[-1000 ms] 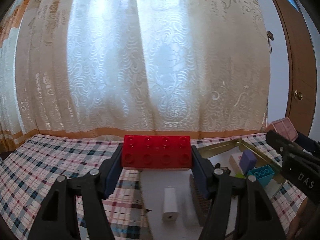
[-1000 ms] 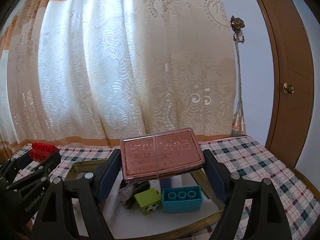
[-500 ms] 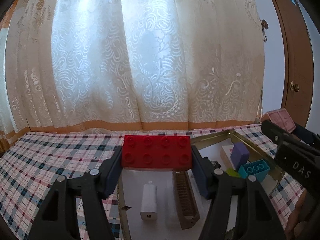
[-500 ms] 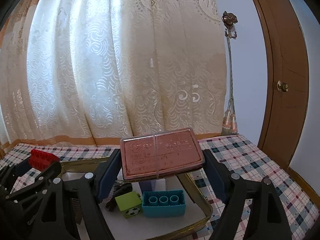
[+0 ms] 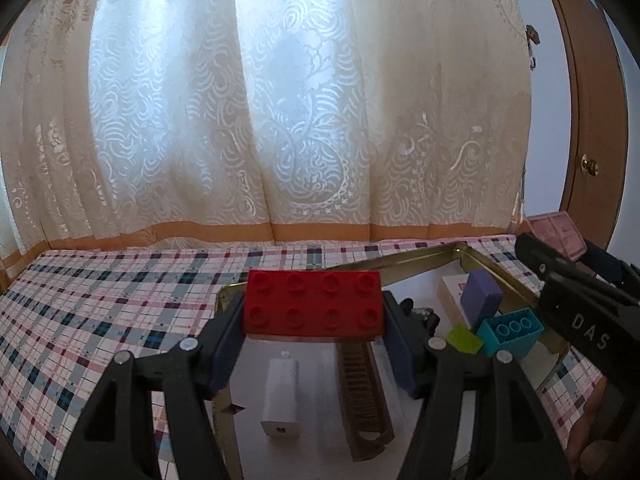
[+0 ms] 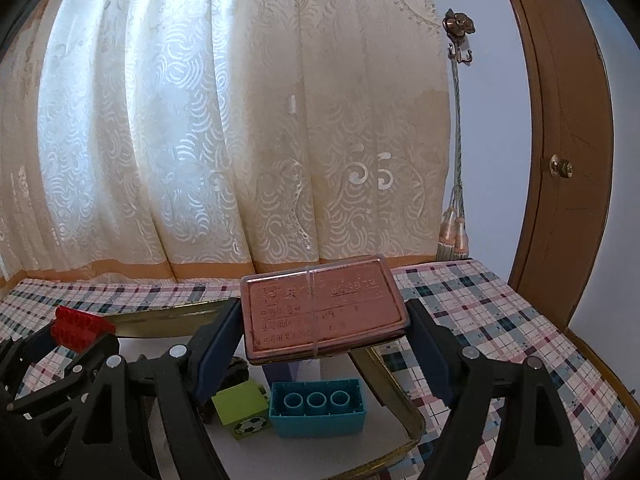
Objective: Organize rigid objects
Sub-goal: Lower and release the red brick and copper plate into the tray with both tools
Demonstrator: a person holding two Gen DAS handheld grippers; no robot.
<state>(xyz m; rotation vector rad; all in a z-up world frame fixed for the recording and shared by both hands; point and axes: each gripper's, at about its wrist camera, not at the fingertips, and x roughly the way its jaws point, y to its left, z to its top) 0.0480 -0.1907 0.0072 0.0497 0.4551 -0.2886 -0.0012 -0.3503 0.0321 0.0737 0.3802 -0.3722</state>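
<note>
My left gripper is shut on a red studded brick, held above the near left part of a gold-rimmed tray. My right gripper is shut on a flat pink tin bound with a rubber band, held over the tray's right side. In the tray lie a white charger, a brown comb, a teal brick, a green football cube, a purple block and a dark object, partly hidden.
The tray sits on a plaid tablecloth. A cream curtain hangs behind the table. A brown door stands at the right. The right gripper shows at the right edge of the left wrist view.
Both grippers have moved in over the tray with their loads still held. The tray contents now sit nearer and lower in both views.
</note>
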